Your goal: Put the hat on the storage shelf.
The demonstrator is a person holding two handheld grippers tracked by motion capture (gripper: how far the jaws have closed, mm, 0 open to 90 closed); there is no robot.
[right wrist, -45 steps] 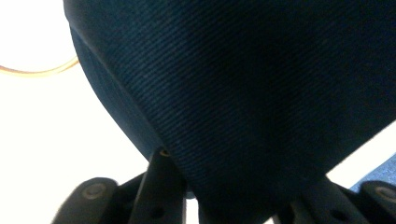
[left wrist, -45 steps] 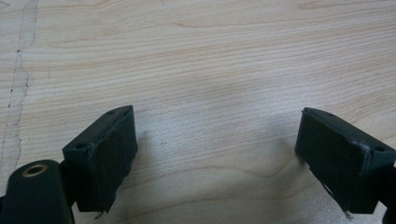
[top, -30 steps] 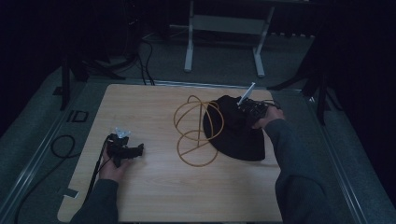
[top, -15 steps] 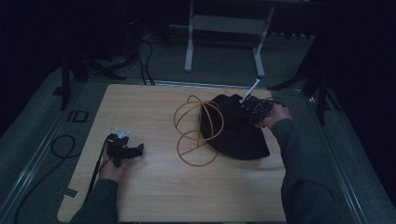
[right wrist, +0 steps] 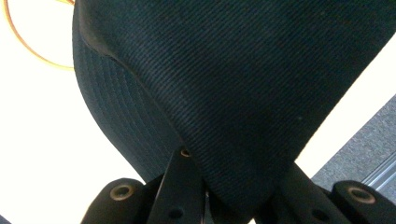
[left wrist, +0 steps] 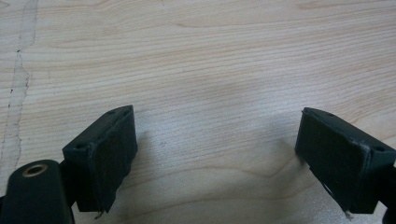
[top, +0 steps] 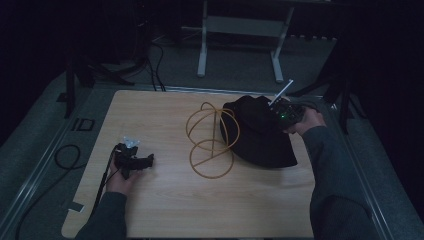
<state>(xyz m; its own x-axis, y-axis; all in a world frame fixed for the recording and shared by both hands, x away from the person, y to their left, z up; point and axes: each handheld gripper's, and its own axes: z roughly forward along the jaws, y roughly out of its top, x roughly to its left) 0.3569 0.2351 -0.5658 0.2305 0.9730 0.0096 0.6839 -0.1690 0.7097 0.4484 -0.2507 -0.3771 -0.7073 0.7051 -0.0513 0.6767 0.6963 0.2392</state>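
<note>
**Item: black fabric hat, held at its edge**

Location: the black hat [top: 257, 132] lies on the right half of the wooden tabletop [top: 165, 200], its left side overlapping an orange wire-hoop frame [top: 210, 140] that rests beside it.

Right tongs [top: 286, 114]: clenched on the hat. In the right gripper view the twill cloth [right wrist: 243, 93] gathers into a peak that runs down between my two jaws, so I have a pinch of the far right edge.

Left tongs [left wrist: 229, 163]: released, jaws wide apart over bare wood, low on the left of the tabletop and well apart from the hat.

Handling, as I judge it: light and soft. The cloth folds and tents where I pinch, so it will drape and sag rather than keep its form if lifted by one point. The weave looks grippy, not slippery; nothing fragile. The stitched brim seems the firmer part and the better hold. The hoops look thin and springy, and may snag or drag along with the cloth.
</note>
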